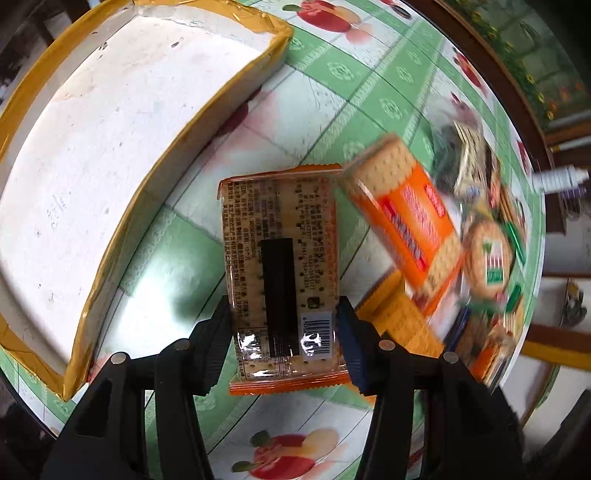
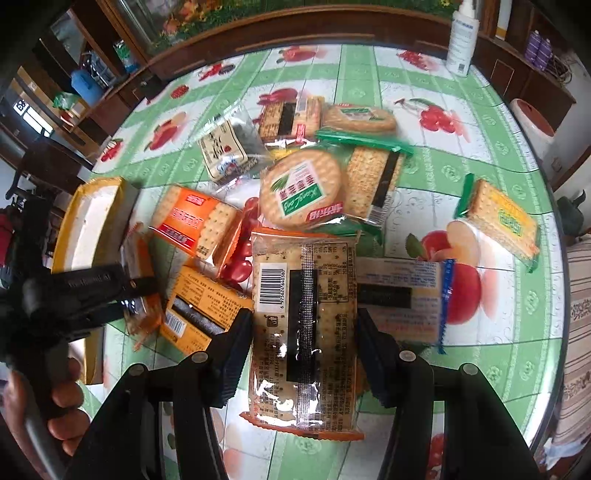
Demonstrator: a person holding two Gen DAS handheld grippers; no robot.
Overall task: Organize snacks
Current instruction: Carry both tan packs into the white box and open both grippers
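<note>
**Two cracker packs gripped above the fruit-print table**

The round table with green-and-white fruit-print cloth (image 2: 461, 155) is seen whole only from the right wrist, along with the pile of loose snack packets (image 2: 303, 184). The shallow white tray with yellow taped rim (image 1: 110, 155) fills the left view. Each orange-edged clear cracker pack (image 1: 282, 280) (image 2: 304, 332) is clamped by its gripper: left gripper (image 1: 282, 332), right gripper (image 2: 304, 354).

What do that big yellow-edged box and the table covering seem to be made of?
Box: probably cardboard or foam board, matte white inside with scuffs, its rim wrapped in glossy yellow tape that wrinkles and shines. Table covering: looks like printed plastic or oilcloth, smooth and glossy, with glare over the fruit-and-green-check pattern.
</note>
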